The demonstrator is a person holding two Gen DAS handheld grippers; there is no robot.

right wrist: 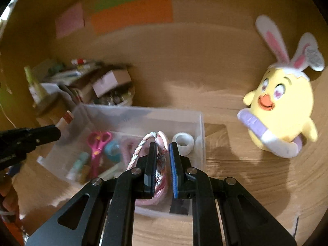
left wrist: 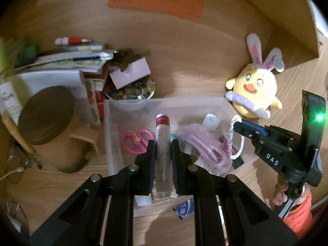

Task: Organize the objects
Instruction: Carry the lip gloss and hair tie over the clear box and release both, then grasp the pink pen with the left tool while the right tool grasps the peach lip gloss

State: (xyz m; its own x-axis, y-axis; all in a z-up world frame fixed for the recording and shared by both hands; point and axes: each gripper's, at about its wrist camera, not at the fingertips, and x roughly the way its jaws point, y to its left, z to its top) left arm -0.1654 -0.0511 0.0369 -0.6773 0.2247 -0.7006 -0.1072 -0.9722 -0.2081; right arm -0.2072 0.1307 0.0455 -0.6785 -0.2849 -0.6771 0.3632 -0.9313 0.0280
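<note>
While the left fingers [left wrist: 163, 143] clamp a clear tube [left wrist: 163, 153], the right fingers [right wrist: 163, 145] pinch a braided bracelet [right wrist: 143, 145].

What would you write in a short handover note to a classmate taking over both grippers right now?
Left gripper: shut on a clear bottle with a red cap, above the bin.
Right gripper: shut on a braided cord, above the bin.
Clear plastic bin on the wooden table: holds pink scissors, a white tape roll and a pink mesh bundle.
Outside the bin: yellow chick toy to its right, a cluttered pile of boxes to its left.
Done: several small things lie in the bin.
Left: both held things are not yet set down.
</note>
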